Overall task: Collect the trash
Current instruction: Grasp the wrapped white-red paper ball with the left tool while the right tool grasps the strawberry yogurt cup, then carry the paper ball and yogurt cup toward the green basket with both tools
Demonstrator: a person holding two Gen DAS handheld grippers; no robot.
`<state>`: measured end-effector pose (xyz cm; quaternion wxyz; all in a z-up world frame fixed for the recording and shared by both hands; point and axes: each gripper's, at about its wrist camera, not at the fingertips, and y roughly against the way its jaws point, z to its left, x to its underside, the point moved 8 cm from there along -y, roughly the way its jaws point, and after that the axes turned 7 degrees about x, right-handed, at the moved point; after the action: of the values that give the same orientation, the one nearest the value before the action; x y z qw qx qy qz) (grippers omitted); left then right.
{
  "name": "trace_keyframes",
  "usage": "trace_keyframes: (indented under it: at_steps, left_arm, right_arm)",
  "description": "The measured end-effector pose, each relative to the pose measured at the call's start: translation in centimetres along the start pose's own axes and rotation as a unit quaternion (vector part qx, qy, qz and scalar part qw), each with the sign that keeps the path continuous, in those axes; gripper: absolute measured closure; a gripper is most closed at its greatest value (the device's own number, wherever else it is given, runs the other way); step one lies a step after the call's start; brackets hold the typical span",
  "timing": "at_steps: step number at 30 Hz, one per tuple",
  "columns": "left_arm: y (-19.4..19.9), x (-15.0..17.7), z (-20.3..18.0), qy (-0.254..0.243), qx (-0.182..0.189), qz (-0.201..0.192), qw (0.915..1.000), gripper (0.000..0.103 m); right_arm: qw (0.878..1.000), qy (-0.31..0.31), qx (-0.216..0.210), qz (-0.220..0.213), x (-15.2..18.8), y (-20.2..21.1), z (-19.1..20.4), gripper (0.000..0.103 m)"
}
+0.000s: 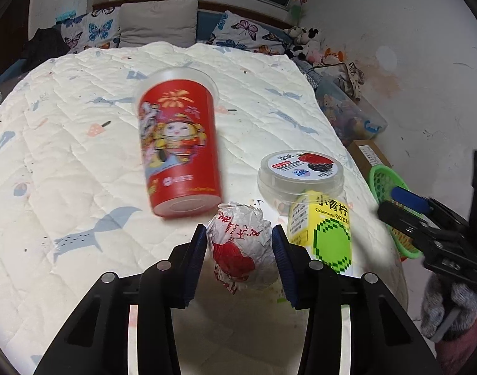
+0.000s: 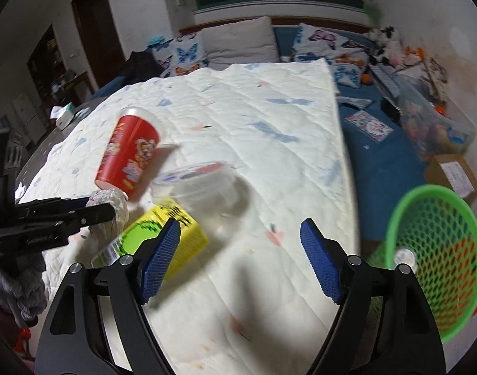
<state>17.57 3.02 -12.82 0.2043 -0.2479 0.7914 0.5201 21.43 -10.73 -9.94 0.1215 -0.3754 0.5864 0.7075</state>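
Observation:
My left gripper (image 1: 238,234) is shut on a crumpled white-and-red paper wrapper (image 1: 238,243), both blue pads against its sides; it also shows in the right wrist view (image 2: 112,206). A red printed cup (image 1: 179,150) lies on its side on the white quilt (image 1: 66,156). A clear plastic tub with a printed lid (image 1: 301,172) and a yellow-green drink carton (image 1: 326,228) sit to the right of the wrapper. My right gripper (image 2: 240,234) is open and empty above the quilt, right of the carton (image 2: 163,234). A green mesh basket (image 2: 435,250) stands off the bed's right edge.
Pillows (image 1: 157,25) and soft toys (image 1: 307,40) lie at the bed's head. A clear storage box (image 2: 432,125) and a cardboard box (image 2: 454,175) sit on the blue floor mat, right of the bed. A small white object (image 2: 404,256) lies in the basket.

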Motion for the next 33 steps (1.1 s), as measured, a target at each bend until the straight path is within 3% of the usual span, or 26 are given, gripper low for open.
trace_keyframes:
  at_steps: [17, 33]
  left_arm:
    - [3.8, 0.3, 1.8, 0.005, 0.001, -0.026, 0.9997, 0.061]
    - [3.7, 0.5, 2.5, 0.013, 0.001, -0.023, 0.9996, 0.061]
  right_arm:
    - [0.997, 0.063, -0.021, 0.033, -2.7, -5.7, 5.6, 0.016]
    - [0.994, 0.093, -0.007, 0.053, -2.8, -8.4, 6.5, 0.010]
